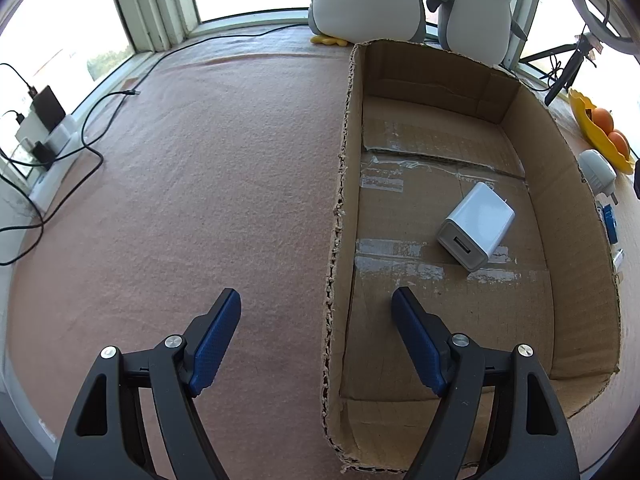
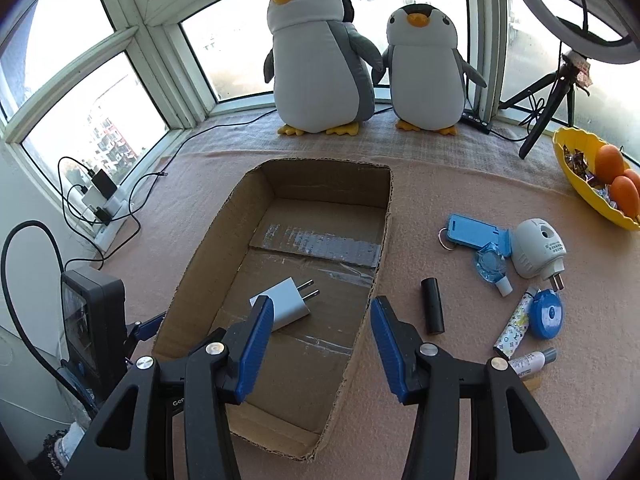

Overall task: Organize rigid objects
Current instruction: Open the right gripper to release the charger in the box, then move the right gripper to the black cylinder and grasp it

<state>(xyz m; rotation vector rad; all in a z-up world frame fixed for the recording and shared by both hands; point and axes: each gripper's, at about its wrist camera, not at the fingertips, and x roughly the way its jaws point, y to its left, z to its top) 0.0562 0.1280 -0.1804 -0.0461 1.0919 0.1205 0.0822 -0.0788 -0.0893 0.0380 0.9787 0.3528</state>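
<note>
Left gripper pitched steeply down, jaws apart and empty, straddling the near left wall of the cardboard box: one blue pad over the pink cloth, the other over the box floor. Right gripper also angled down over the near end of the box, jaws parted, nothing between the pads. White USB charger lies flat on the box floor just ahead of the right gripper's left finger, prongs pointing toward the far right; in the left wrist view the same charger sits right of centre in the box, USB port facing the camera, not touching any wall. Rest of the box is bare cardboard with tape strips. Still outside on the cloth, right of the box: black cylinder nearest the wall, blue card holder, clear blue bottle, white plug-in device, patterned tube, blue round case, small white bottle. Two plush penguins stand beyond the box by the window; yellow fruit bowl with oranges at far right.
</note>
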